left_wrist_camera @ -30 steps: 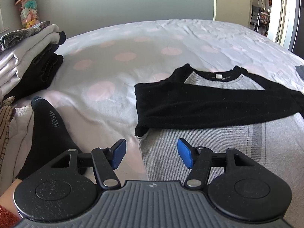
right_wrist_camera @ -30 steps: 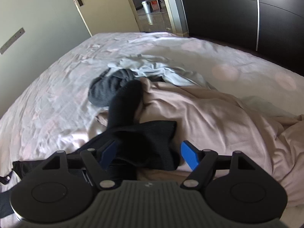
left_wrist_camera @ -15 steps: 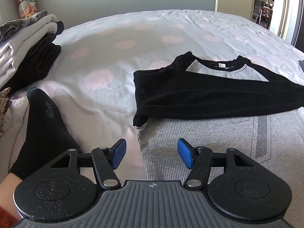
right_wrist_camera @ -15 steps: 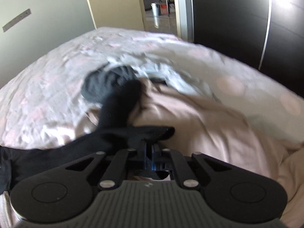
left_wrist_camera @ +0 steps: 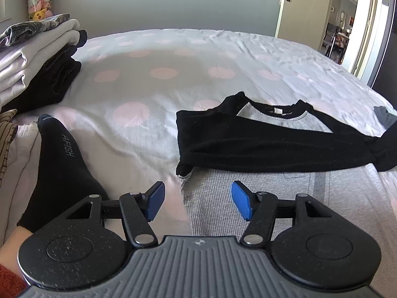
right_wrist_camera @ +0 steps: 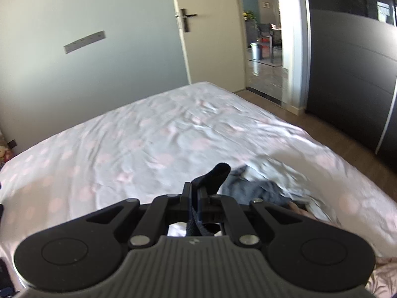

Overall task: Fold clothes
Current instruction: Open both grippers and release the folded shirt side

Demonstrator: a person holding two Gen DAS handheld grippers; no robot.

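Right tongs (right_wrist_camera: 195,200) aloft, clamping black sleeve (right_wrist_camera: 211,177).

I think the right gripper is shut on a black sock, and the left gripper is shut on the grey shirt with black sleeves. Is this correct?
Not quite. The right gripper is shut on a black sock, but the left wrist view shows the left gripper open, its blue pads apart above the grey shirt with black sleeves, gripping nothing.

The left gripper (left_wrist_camera: 197,200) hangs over the bed (left_wrist_camera: 173,74) with its blue pads apart and nothing between them. A grey-and-black shirt (left_wrist_camera: 270,144) lies flat beyond it, sleeve folded across. Folded clothes (left_wrist_camera: 37,59) are stacked at far left.
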